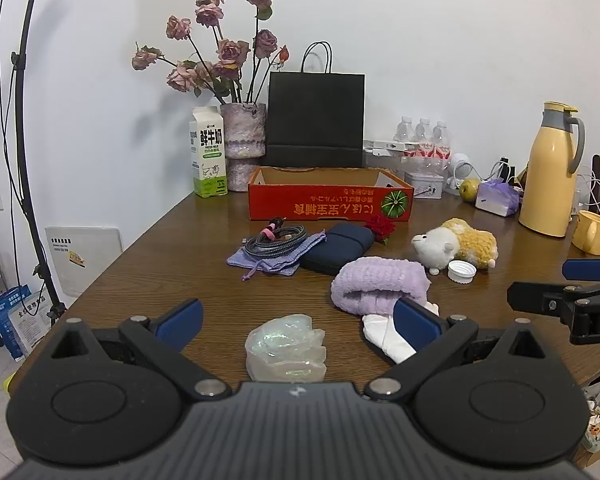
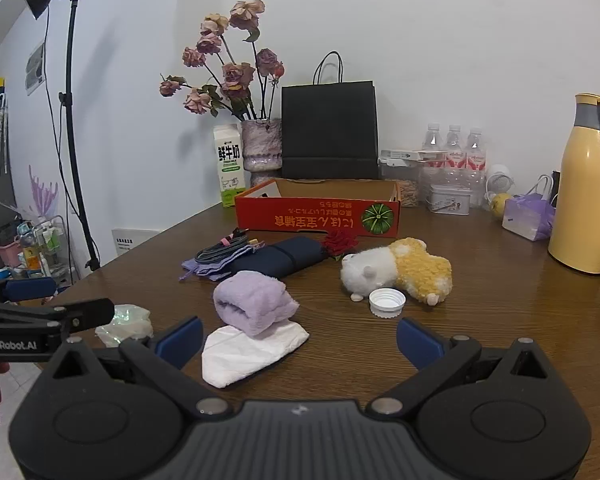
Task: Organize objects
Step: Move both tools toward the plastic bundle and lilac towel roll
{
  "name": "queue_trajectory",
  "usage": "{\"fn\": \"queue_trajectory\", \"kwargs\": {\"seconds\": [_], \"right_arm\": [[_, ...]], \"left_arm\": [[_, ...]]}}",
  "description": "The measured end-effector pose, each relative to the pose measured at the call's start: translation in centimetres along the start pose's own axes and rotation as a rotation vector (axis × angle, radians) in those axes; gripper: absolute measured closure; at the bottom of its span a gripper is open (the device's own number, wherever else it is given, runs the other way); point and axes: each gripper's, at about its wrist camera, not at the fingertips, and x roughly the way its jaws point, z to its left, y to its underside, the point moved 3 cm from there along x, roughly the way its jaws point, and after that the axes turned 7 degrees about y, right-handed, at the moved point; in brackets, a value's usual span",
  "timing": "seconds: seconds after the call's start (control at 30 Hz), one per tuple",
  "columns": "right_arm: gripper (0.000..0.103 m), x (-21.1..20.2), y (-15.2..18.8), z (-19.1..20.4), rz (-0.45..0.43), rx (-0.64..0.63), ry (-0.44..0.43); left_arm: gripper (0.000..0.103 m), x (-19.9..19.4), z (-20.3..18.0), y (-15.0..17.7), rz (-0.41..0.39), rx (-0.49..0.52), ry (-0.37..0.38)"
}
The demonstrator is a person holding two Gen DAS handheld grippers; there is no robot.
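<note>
My left gripper (image 1: 298,322) stands open just above the table's near edge, with an iridescent crumpled wrapper (image 1: 286,354) lying between its fingers, untouched. My right gripper (image 2: 300,340) is open too, over a white crumpled tissue (image 2: 248,354) that lies under the edge of a rolled lilac towel (image 2: 254,304). Behind lie a white bottle cap (image 2: 387,302), a white-and-yellow plush animal (image 2: 400,270), a navy pouch (image 2: 284,258), a coiled cable (image 2: 222,250) on a lilac drawstring bag (image 2: 204,266), and a red rose head (image 2: 340,242). An open red cardboard box (image 2: 318,216) stands further back.
Along the wall stand a milk carton (image 1: 208,152), a vase of dried roses (image 1: 244,136), a black paper bag (image 1: 316,114), water bottles (image 1: 424,140), a small tin (image 1: 424,184) and a yellow thermos jug (image 1: 550,172). A yellow mug (image 1: 590,232) sits at the right. A light stand (image 2: 74,128) rises left.
</note>
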Motion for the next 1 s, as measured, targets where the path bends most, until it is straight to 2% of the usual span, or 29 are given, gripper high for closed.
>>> {"fn": "queue_trajectory", "kwargs": {"seconds": [1.0], "right_arm": [[0.0, -0.07, 0.24, 0.28, 0.001, -0.009, -0.001]], "left_arm": [[0.0, -0.12, -0.06, 0.21, -0.019, 0.002, -0.001]]}}
